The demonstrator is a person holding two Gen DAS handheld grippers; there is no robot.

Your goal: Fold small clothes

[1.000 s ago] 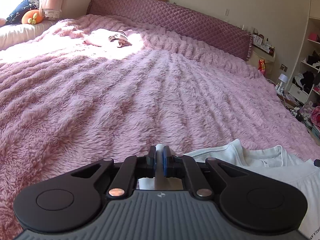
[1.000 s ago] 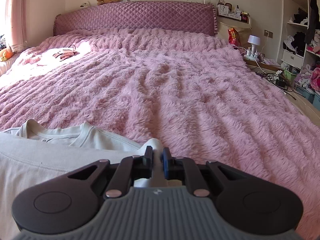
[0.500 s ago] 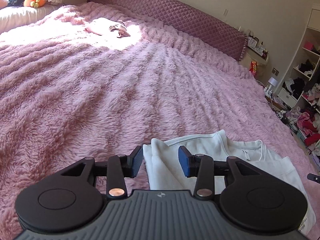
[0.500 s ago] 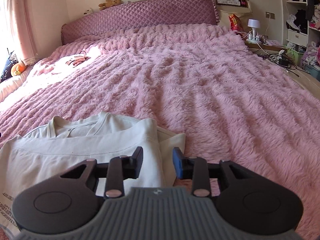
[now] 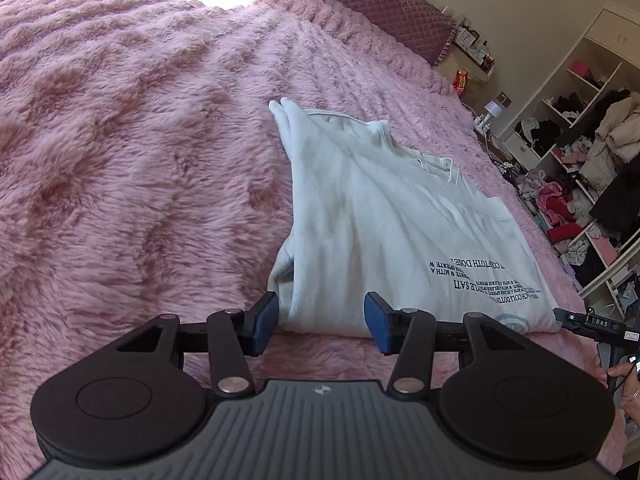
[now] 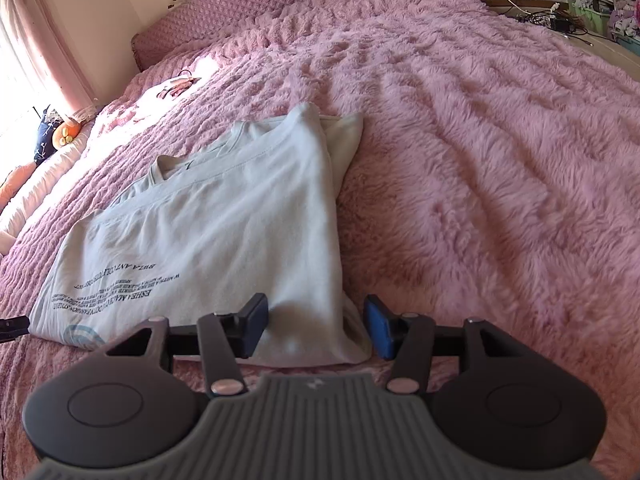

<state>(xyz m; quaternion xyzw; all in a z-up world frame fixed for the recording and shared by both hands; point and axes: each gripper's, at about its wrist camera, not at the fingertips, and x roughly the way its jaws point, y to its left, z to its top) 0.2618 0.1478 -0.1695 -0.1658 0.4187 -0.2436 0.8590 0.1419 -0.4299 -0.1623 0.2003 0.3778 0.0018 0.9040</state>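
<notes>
Both grippers are letting go of a white cotton T-shirt with black printed lettering (image 5: 392, 216), now lying folded on the fluffy pink bed cover (image 5: 120, 160) at lower centre of both views. A second ago each was clamped on a corner of it. The left gripper (image 5: 322, 322) and right gripper (image 6: 316, 330) are opening, blue pads clear of the cloth, its near fold edge lying between them. That fold looks finished. The shirt's long axis is running up the frame, its collar pointing towards the quilted purple headboard (image 6: 256, 4).
</notes>
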